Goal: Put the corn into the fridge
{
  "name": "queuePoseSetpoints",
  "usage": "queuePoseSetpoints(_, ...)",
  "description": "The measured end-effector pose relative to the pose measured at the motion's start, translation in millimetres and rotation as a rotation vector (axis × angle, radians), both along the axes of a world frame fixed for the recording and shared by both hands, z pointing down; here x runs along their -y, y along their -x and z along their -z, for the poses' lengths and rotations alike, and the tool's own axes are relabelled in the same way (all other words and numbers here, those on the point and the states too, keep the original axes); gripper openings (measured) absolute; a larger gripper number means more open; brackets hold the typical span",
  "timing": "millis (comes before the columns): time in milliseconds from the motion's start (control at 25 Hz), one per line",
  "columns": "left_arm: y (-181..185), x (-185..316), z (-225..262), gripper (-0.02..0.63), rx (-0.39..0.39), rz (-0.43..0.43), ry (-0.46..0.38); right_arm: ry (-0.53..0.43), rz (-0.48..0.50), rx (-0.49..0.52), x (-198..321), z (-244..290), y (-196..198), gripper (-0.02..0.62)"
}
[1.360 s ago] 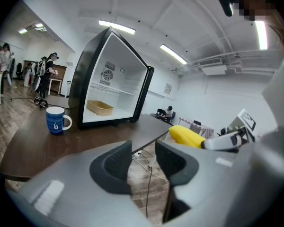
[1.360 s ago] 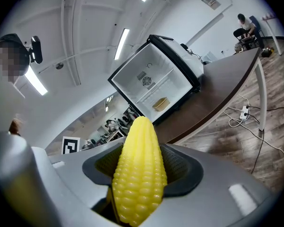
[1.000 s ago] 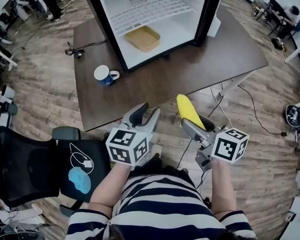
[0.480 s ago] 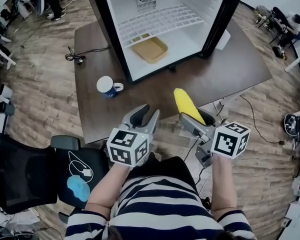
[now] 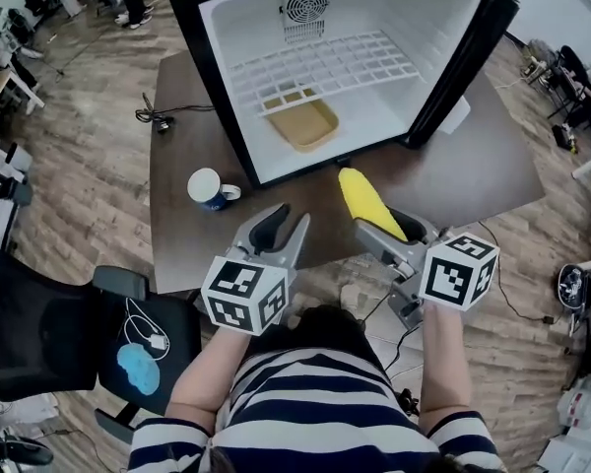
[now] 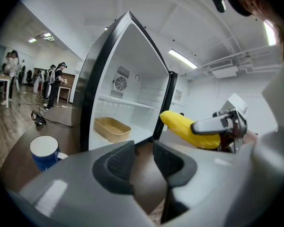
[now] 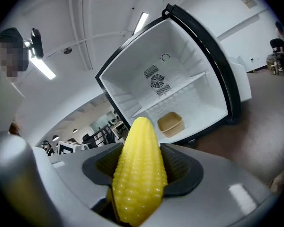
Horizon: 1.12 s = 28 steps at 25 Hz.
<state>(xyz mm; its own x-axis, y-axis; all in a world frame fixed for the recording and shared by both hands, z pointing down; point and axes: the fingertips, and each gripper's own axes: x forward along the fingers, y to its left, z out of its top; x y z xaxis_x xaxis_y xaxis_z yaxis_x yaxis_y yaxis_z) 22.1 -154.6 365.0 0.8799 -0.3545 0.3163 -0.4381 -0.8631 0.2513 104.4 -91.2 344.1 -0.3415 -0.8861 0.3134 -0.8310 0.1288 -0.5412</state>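
Note:
The yellow corn (image 5: 366, 200) (image 7: 139, 169) sticks forward out of my right gripper (image 5: 382, 223) (image 7: 139, 174), which is shut on its lower half. It hovers over the table's near edge, a short way in front of the open fridge (image 5: 207, 77) (image 7: 189, 79). The fridge is white inside, with a wire shelf and a tan tray (image 5: 308, 123) (image 7: 171, 123) on its floor. My left gripper (image 5: 288, 223) (image 6: 143, 157) is level with the right one and to its left, open by a narrow gap and holding nothing. In the left gripper view the corn (image 6: 187, 129) shows at the right.
A blue-and-white mug (image 5: 207, 187) (image 6: 45, 151) stands on the dark table (image 5: 473, 175), left of the fridge opening. A cable (image 5: 163, 116) lies at the table's far left. A black chair (image 5: 39, 333) is on the floor at my left.
Both grippers and the corn have come forward, from in front of the table to over its near edge. The fridge now looks closer and larger. The right gripper still holds the corn.

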Motion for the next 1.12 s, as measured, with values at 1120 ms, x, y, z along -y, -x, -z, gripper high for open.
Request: queuePoseSetpoints(1120, -72, 60, 43, 0.0, -0.075, 0.296, -0.078, -0.13, 0.343, -0.269, 150, 69, -86, 0.253)
